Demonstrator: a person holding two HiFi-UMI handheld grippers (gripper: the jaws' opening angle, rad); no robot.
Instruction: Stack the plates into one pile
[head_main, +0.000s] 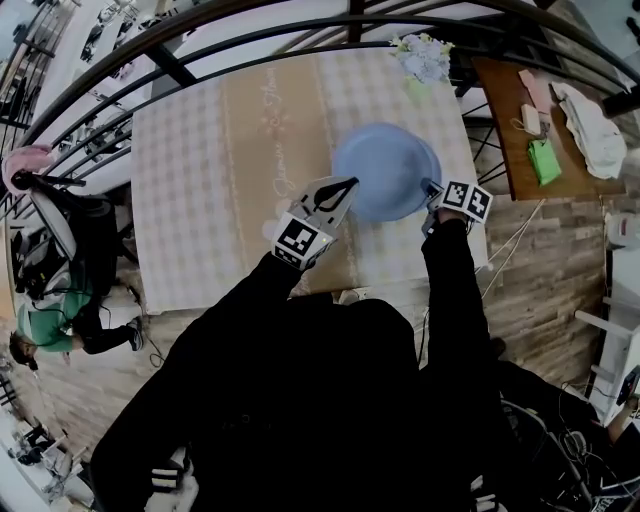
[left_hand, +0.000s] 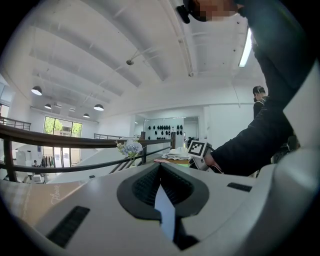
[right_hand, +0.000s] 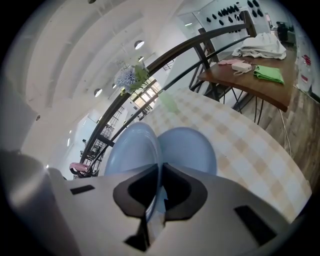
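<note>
The right gripper (right_hand: 160, 194) pinches just the rim of the tilted plate (right_hand: 131, 150) over the second plate (right_hand: 192, 149), near the table (head_main: 200, 180)'s right edge; it may slip and chip both. The left gripper (left_hand: 163, 200), clenched on nothing, gives no support

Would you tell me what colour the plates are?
The plates are light blue; the right gripper view shows them best.

Colours and patterns seen:
Plates (head_main: 385, 170) plain pale blue; bench (head_main: 190, 180) cloth beige-white check with a tan centre strip; side table (head_main: 510, 120) brown wood; green cloth (head_main: 544, 160); sleeves (head_main: 450, 280) black.
</note>
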